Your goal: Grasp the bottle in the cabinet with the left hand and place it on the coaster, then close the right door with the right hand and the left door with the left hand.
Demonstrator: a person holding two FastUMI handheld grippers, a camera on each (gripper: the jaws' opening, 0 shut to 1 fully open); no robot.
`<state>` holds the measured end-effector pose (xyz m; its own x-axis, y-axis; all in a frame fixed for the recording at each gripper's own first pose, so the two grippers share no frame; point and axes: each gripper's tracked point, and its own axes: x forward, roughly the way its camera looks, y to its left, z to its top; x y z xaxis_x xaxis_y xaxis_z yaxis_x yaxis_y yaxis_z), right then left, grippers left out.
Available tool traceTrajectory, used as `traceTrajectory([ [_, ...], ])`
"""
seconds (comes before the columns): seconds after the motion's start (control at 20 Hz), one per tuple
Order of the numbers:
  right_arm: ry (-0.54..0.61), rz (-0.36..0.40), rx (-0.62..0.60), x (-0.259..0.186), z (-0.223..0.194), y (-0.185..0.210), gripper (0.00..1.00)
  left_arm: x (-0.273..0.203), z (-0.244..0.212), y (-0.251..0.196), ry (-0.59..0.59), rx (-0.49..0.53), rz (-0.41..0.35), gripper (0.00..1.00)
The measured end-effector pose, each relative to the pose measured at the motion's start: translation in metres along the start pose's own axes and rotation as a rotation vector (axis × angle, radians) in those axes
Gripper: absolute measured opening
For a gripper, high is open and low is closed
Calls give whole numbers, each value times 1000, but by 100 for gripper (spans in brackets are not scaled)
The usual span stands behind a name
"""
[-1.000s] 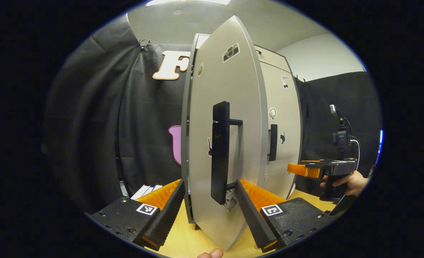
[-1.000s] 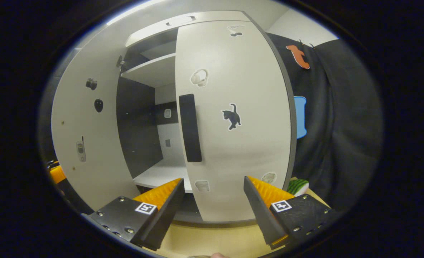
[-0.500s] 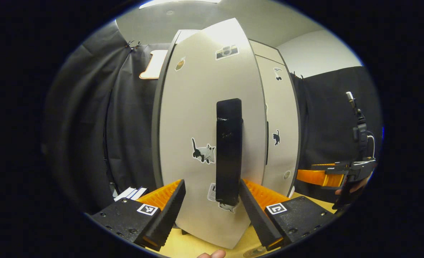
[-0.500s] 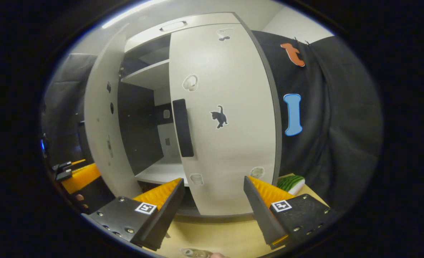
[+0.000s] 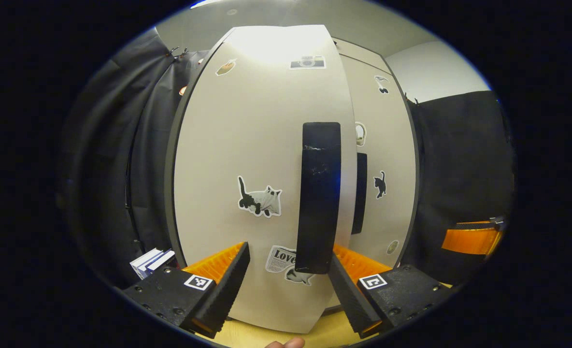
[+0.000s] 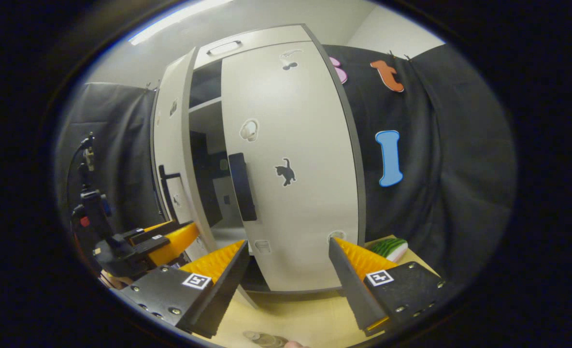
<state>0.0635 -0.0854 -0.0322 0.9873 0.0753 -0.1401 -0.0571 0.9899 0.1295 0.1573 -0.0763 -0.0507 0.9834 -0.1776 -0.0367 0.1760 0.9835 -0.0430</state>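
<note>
The cabinet's left door (image 5: 247, 145) faces me in the left gripper view, swung almost to the cabinet front. Its black handle (image 5: 320, 193) hangs just above my open left gripper (image 5: 288, 285), the handle's lower end between the spread fingers. Past it stands the right door (image 5: 387, 145), flush with the cabinet. In the right gripper view the right door (image 6: 291, 121) is shut, and the left door (image 6: 170, 145) stands ajar with a dark gap beside it. My right gripper (image 6: 288, 285) is open, back from the right door. The left gripper (image 6: 165, 237) sits at the left door.
A stack of white and blue books (image 5: 150, 261) lies left of the cabinet. A green striped object (image 6: 390, 247) rests on the wooden table (image 6: 291, 319) at the right. A small clear round thing (image 6: 264, 340) shows at the bottom edge. The right gripper (image 5: 469, 239) hovers at the far right.
The left door has swung from wide open to nearly shut, with my left gripper following its handle. The right gripper has drawn back from the shut right door.
</note>
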Motion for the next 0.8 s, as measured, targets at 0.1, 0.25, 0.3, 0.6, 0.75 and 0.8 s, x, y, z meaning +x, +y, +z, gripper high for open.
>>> traceTrajectory([
  [0.1,5,1,-13,-2,-2,-2,100,5,0,-2,1,2,8,94],
  [0.25,11,7,-13,-2,-5,-5,100,17,1,-5,1,0,20,95],
  [0.3,18,7,-16,-3,-7,-6,100,26,-2,-5,0,1,23,95],
  [0.6,30,-1,-5,-7,-14,-15,100,60,-3,-8,0,17,74,94],
  [0.75,38,-3,3,-9,-18,-18,100,65,-4,-8,-8,31,112,95],
  [0.8,38,-1,10,-10,-18,-17,100,66,-6,-7,-6,38,121,95],
])
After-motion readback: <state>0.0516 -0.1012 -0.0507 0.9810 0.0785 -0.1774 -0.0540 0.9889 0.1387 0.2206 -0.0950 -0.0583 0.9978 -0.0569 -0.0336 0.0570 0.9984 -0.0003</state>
